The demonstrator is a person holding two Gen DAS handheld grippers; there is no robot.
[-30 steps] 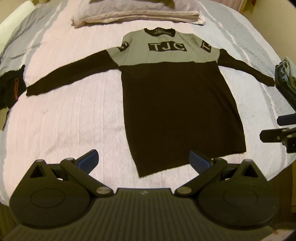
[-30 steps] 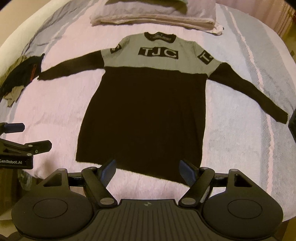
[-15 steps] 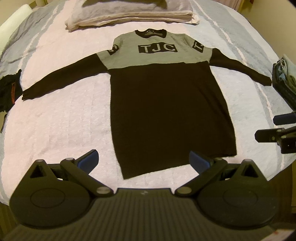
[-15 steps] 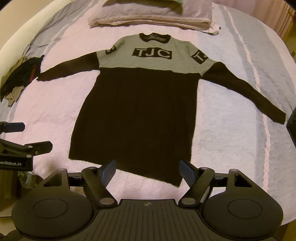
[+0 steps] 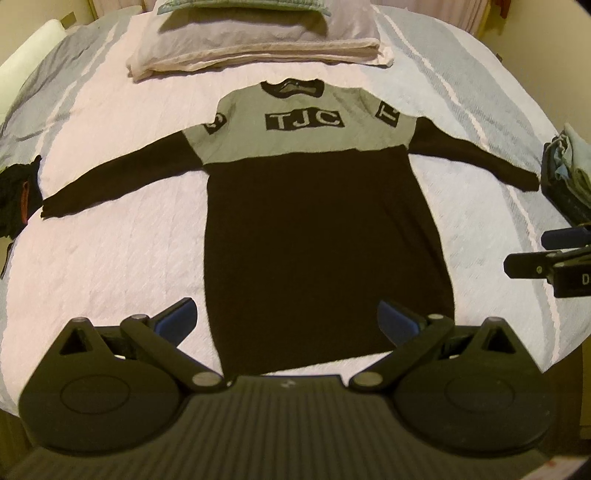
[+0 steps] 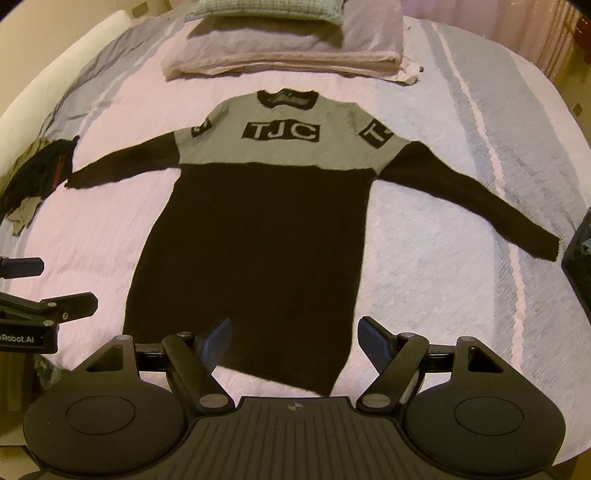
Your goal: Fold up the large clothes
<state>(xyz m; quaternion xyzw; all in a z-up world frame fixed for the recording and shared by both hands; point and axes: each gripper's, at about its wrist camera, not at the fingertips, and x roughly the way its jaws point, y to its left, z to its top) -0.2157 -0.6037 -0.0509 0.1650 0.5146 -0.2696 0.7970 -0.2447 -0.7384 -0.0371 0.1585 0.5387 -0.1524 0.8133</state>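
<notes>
Jaws spread empty above flat knit sweater (image 5: 317, 236) on ribbed bedspread (image 5: 110, 258).

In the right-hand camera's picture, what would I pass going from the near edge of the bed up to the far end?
Right tool → sweater's black hem → "TJC" patch → collar → folded blanket → pillow.
</notes>
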